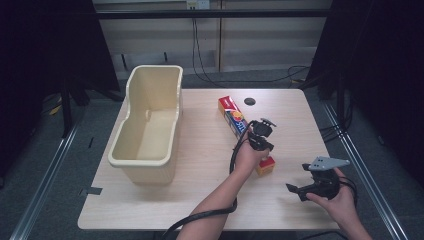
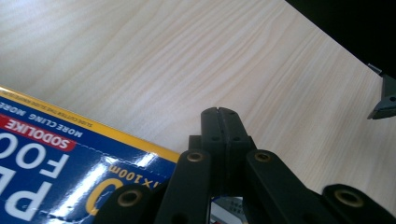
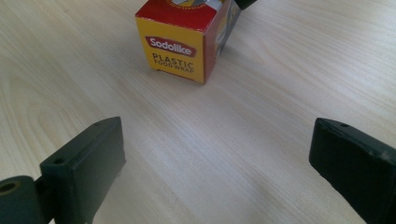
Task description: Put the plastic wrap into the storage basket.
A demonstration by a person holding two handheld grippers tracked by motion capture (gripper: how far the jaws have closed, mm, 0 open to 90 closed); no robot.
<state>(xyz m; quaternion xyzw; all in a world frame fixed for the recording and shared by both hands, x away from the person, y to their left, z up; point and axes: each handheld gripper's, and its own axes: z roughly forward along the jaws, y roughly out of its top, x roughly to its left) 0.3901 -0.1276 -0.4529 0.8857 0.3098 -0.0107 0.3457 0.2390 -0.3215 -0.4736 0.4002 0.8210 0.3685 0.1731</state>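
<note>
Near the middle of the wooden table (image 1: 200,165), the food wrap box (image 1: 239,125) lies flat with the left gripper (image 2: 222,114) poised over it, jaws pressed together on nothing, while the right gripper (image 3: 215,154) waits just beside the box's near end, jaws spread wide and empty.

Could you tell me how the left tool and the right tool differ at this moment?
The left tool has its jaws shut with nothing between them, beside the food wrap box; the right tool has its jaws wide open, near the table edge. Both are black and hand-held.
</note>
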